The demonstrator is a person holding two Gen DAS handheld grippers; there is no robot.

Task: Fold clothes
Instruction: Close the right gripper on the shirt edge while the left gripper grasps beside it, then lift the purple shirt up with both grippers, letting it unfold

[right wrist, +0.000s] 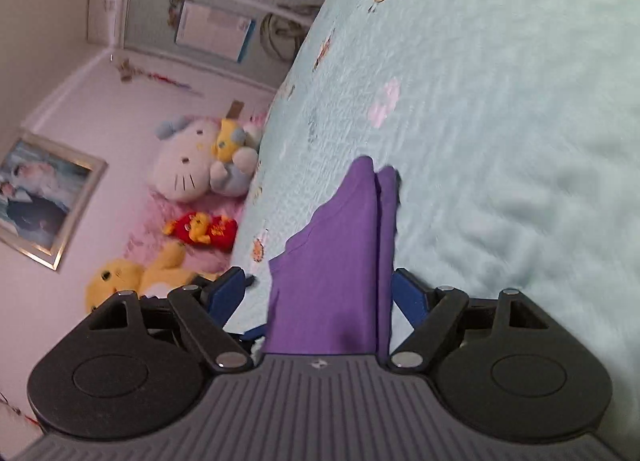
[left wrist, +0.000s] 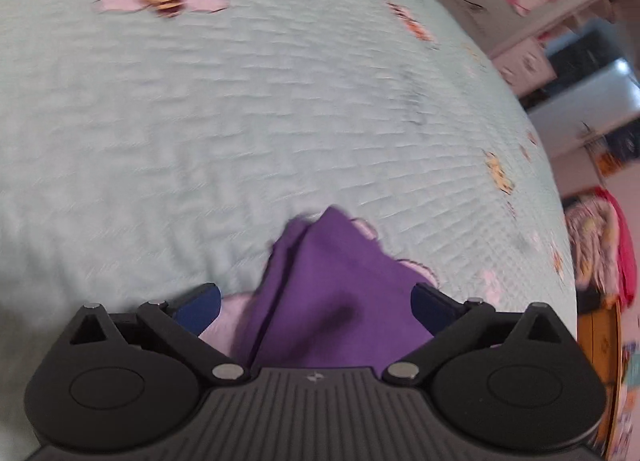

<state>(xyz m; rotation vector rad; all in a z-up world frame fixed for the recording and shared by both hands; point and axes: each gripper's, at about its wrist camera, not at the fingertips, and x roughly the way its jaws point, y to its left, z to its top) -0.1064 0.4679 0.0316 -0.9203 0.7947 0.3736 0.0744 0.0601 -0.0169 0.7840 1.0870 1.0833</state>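
Left hand-held gripper (left wrist: 316,307) jaws stand wide apart, purple garment (left wrist: 320,293) loose between them, not pinched. Right hand-held gripper (right wrist: 318,297) also apart around the same cloth, folds running straight ahead over the bed (left wrist: 240,121).

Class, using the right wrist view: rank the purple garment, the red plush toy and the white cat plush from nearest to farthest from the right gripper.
1. Purple garment: between the right gripper's open fingers, on the bedspread.
2. Red plush toy: left, off the bed's edge.
3. White cat plush: left, beyond the red toy.
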